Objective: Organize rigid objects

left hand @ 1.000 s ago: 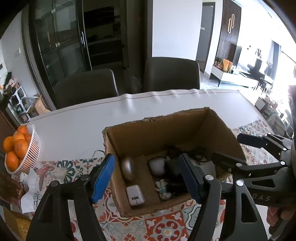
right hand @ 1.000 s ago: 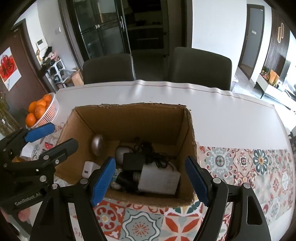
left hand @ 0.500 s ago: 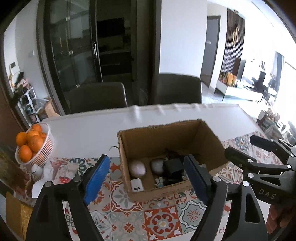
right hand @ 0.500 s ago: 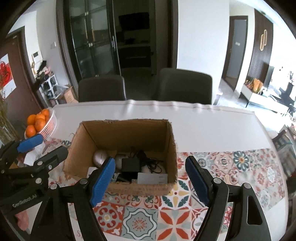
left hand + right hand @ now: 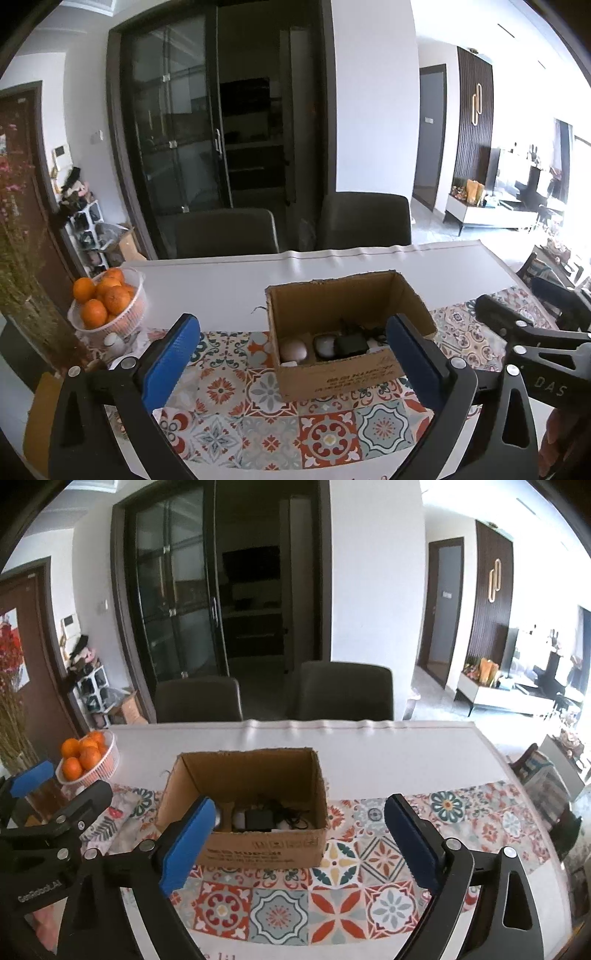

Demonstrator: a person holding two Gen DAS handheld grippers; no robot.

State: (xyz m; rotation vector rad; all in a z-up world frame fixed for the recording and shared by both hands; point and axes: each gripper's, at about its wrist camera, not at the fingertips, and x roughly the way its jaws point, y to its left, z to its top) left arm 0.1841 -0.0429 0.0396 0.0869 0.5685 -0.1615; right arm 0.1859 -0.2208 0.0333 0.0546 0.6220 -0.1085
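Since the small items already sit in the cardboard box (image 5: 255, 805), each hand-held gripper, left (image 5: 291, 363) and right (image 5: 299, 843), hangs above the surface (image 5: 369, 760) with fingers apart, gripping nothing.

The cardboard box (image 5: 343, 354) hides most of its contents behind its near wall; only the tops of a pale rounded thing (image 5: 293, 350) and a black adapter (image 5: 351, 343) show. The print on that wall is too blurred to read. The worktop (image 5: 369, 757) is cut off below.

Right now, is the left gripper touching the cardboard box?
Apart. The right wrist view shows the left gripper off to the side of the cardboard box, with patterned cloth between them.
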